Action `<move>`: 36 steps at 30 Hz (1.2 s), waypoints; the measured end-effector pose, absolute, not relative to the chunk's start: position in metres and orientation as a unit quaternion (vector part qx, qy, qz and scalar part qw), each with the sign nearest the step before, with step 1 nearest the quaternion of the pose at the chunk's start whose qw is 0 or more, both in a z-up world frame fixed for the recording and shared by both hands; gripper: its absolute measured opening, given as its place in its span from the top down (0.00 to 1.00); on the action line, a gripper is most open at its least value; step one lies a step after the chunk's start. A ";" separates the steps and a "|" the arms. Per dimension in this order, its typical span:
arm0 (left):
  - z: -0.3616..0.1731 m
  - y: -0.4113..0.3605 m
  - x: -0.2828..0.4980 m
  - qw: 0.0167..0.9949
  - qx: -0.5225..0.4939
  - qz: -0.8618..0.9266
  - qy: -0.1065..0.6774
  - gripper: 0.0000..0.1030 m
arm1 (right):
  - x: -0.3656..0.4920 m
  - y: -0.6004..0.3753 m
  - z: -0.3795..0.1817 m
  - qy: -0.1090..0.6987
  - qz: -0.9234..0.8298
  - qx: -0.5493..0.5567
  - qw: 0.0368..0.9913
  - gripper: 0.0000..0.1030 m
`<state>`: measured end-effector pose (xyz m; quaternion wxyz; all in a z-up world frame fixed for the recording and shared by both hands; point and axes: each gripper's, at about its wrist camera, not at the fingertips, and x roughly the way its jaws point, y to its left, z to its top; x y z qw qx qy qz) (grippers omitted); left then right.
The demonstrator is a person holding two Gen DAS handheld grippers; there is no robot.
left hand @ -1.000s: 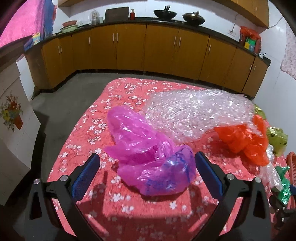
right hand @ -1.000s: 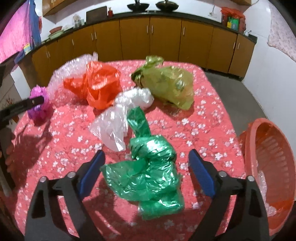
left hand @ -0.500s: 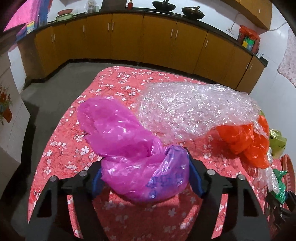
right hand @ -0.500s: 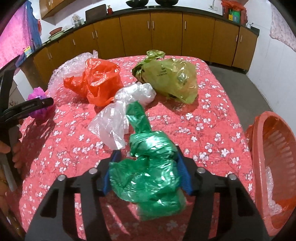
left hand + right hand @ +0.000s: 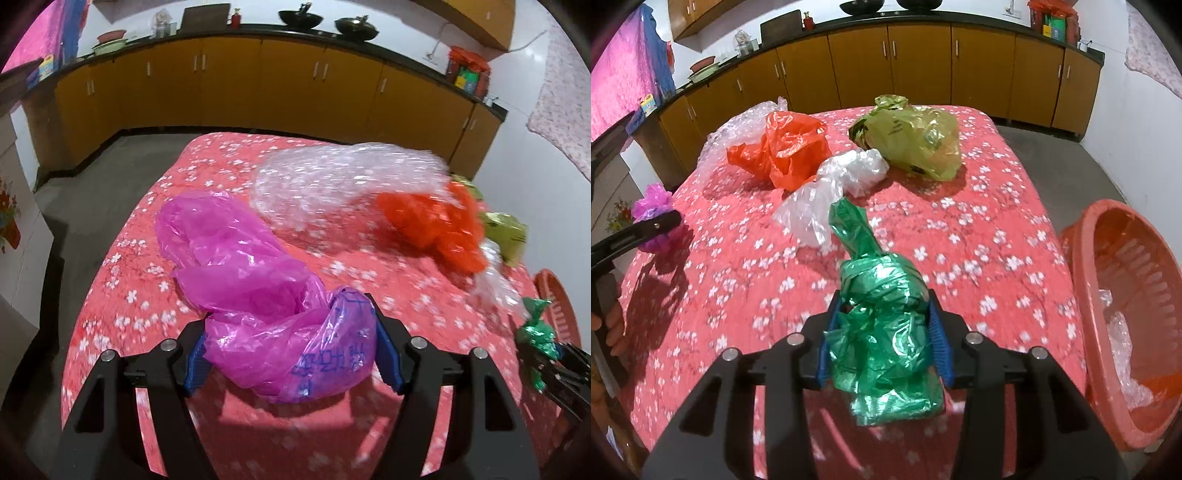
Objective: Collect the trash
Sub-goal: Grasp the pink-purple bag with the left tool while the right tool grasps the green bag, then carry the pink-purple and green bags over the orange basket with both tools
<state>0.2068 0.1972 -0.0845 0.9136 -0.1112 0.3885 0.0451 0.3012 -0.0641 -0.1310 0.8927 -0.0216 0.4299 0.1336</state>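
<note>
The basket (image 5: 1123, 332) is cut off at the right edge of the right wrist view, its contents partly hidden by the rim. Bubble wrap (image 5: 343, 184) and orange bag (image 5: 436, 225) are motion-blurred in the left view. Blue print on the pink bag (image 5: 280, 321) is illegible.

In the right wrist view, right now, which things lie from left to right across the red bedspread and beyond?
Pink bag → bubble wrap → orange bag → olive bag → orange basket.
</note>
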 end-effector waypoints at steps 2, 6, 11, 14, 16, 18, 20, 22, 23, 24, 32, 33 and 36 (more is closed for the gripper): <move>-0.078 0.188 0.202 0.917 -0.107 0.034 0.383 0.31 | 0.296 -0.070 -0.129 0.428 0.130 -0.019 0.894 0.58; -0.061 0.163 0.195 0.928 -0.078 0.010 0.365 0.31 | 0.284 -0.087 -0.119 0.419 0.117 -0.010 0.900 0.58; -0.042 0.130 0.188 0.937 -0.050 -0.021 0.346 0.31 | 0.271 -0.115 -0.104 0.403 0.094 0.013 0.910 0.58; -0.034 0.111 0.189 0.940 -0.035 -0.040 0.337 0.31 | 0.264 -0.133 -0.095 0.392 0.079 0.029 0.916 0.58; -0.029 0.097 0.188 0.942 -0.026 -0.053 0.331 0.31 | 0.260 -0.146 -0.089 0.383 0.065 0.038 0.921 0.58; -0.026 0.084 0.187 0.942 -0.022 -0.064 0.328 0.31 | 0.256 -0.158 -0.083 0.375 0.051 0.044 0.925 0.58; -0.023 0.069 0.189 0.942 -0.020 -0.080 0.325 0.31 | 0.254 -0.170 -0.079 0.368 0.039 0.049 0.928 0.58; -0.021 0.056 0.188 0.942 -0.017 -0.092 0.322 0.31 | 0.250 -0.183 -0.075 0.359 0.024 0.052 0.931 0.58; -0.020 0.048 0.189 0.942 -0.015 -0.100 0.320 0.31 | 0.249 -0.188 -0.074 0.356 0.019 0.053 0.933 0.58; -0.020 0.040 0.190 0.941 -0.013 -0.107 0.320 0.31 | 0.247 -0.195 -0.072 0.353 0.012 0.054 0.934 0.58; -0.019 -0.017 0.198 0.935 0.000 -0.157 0.319 0.31 | 0.238 -0.236 -0.070 0.341 -0.029 0.075 0.937 0.59; -0.019 -0.022 0.199 0.934 0.001 -0.161 0.319 0.31 | 0.237 -0.242 -0.071 0.341 -0.035 0.078 0.936 0.58; -0.019 -0.042 0.202 0.930 0.005 -0.180 0.319 0.31 | 0.234 -0.253 -0.072 0.340 -0.046 0.085 0.935 0.58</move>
